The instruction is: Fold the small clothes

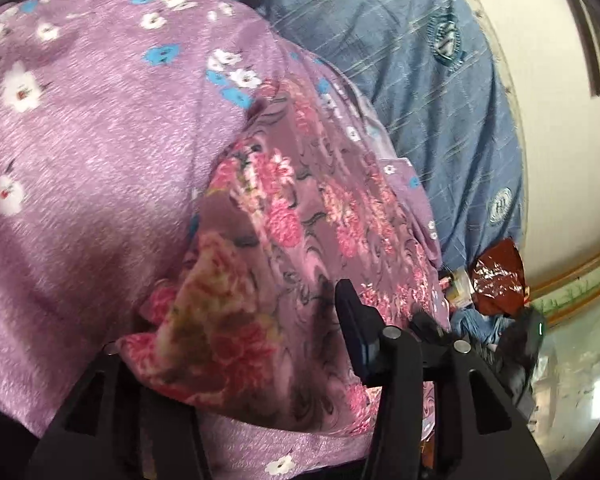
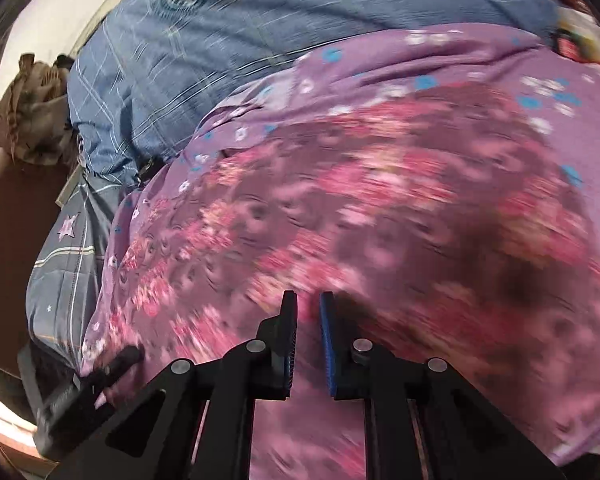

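Note:
A pink floral garment [image 1: 300, 208] lies on a purple cloth with white and blue flowers [image 1: 100, 140]. A raised fold of the floral garment fills the gap of my left gripper [image 1: 240, 320]. The right finger [image 1: 352, 320] shows beside the fold and the left finger is hidden under it, so I cannot tell whether the pads press. In the blurred right wrist view the floral garment [image 2: 380, 208] spreads below my right gripper [image 2: 308, 300]. Its blue pads stand almost together with nothing pinched between them.
Blue checked bedding [image 1: 420, 80] lies beyond the purple cloth and reaches a pale wall. A shiny red packet [image 1: 498, 276] sits at the bed's edge. A brown bundle of cloth [image 2: 28, 112] rests off the bed's left side, above a dark brown surface [image 2: 12, 220].

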